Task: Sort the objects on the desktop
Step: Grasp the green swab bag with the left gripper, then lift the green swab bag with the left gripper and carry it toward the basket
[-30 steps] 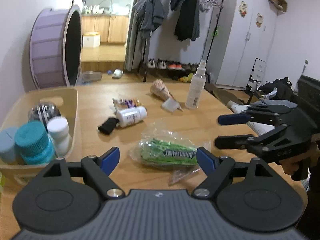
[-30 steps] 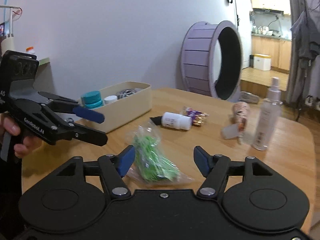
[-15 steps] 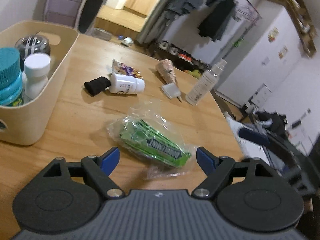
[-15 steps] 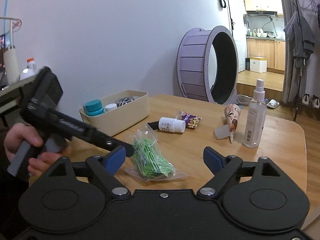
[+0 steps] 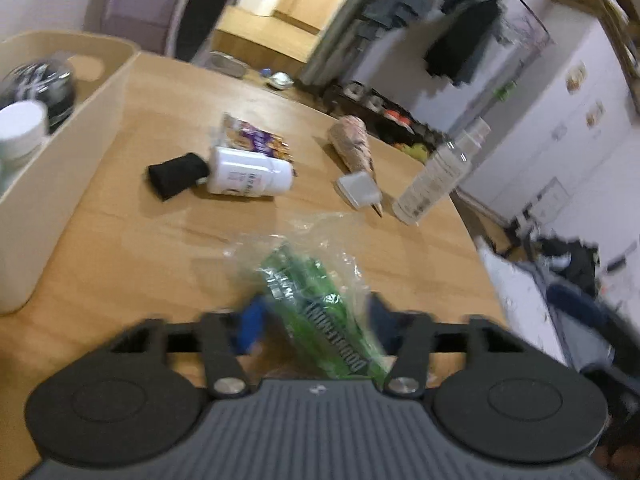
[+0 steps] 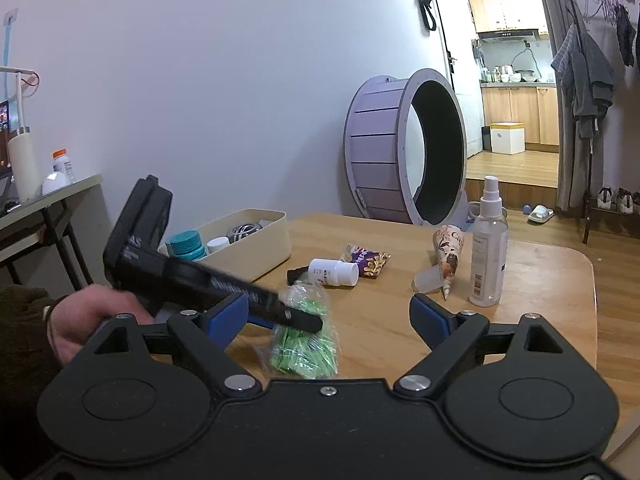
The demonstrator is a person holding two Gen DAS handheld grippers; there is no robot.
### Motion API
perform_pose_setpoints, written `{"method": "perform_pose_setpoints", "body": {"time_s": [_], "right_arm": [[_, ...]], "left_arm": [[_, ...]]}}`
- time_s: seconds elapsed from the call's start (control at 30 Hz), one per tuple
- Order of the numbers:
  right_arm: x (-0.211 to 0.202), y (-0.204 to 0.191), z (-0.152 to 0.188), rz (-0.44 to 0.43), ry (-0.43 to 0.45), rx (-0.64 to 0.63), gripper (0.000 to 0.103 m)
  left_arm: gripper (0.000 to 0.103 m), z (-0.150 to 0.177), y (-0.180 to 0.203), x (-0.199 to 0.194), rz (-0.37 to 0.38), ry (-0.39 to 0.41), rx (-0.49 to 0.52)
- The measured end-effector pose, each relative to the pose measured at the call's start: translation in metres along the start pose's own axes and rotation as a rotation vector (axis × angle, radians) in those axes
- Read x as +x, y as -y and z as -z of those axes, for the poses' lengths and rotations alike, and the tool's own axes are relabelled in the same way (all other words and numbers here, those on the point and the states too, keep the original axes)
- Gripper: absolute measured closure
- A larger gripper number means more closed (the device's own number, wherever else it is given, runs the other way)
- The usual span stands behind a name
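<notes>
A: In the left wrist view, what step is this?

B: The pick-up. The left hand-held gripper [image 5: 314, 320] straddles the green gum packets in their clear bag [image 5: 320, 312] on the wooden surface [image 5: 132, 236]. The blue pads sit close on either side, but the picture is blurred, so I cannot tell whether they are pinching it yet.

A: And the goal?

B: Probably the beige bin [image 5: 68, 132] to the left, which already holds jars.

A: The right wrist view?

B: The right hand-held gripper [image 6: 332, 316] hangs wide open and empty above the surface [image 6: 540, 280]. The left hand-held gripper [image 6: 304, 322] has its tips down on the bag [image 6: 304, 348]. The white bottle [image 6: 334, 273], snack packet [image 6: 366, 260], paper cone [image 6: 448, 256] and spray bottle [image 6: 488, 256] remain unsorted.

A: Next?

B: I'd say a firm closure on the slippery bag, then a lift clearing the bin [image 6: 256, 244] wall.
</notes>
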State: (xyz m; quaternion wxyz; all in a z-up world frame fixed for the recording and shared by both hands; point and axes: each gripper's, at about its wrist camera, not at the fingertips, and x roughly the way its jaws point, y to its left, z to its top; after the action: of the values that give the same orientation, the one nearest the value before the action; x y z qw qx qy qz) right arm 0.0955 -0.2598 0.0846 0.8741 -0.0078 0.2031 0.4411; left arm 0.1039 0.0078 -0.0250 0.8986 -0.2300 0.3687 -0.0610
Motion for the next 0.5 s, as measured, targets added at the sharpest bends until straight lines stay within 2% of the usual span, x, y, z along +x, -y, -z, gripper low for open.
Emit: {"method": "perform_pose_setpoints", "body": {"time_s": [0.13, 0.23, 0.33, 0.5], "right_arm": [[-0.001, 0.002, -0.001, -0.001, 0.008, 0.003, 0.016], [-0.001, 0.001, -0.001, 0.000, 0.015, 0.005, 0.016], [0.001, 0.000, -0.001, -0.007, 0.017, 0.006, 0.015], [0.007, -0.004, -0.003, -0.024, 0.022, 0.003, 0.015]], "left_arm": [[0.082, 0.004, 0.007, -0.005, 0.043, 0.054, 0.109], [0.092, 0.003, 0.014, -0.014, 0.042, 0.094, 0.194], [0.095, 0.001, 0.016, -0.028, 0.038, 0.130, 0.239], [0.096, -0.006, 0.009, -0.057, 0.034, 0.193, 0.247]]}}
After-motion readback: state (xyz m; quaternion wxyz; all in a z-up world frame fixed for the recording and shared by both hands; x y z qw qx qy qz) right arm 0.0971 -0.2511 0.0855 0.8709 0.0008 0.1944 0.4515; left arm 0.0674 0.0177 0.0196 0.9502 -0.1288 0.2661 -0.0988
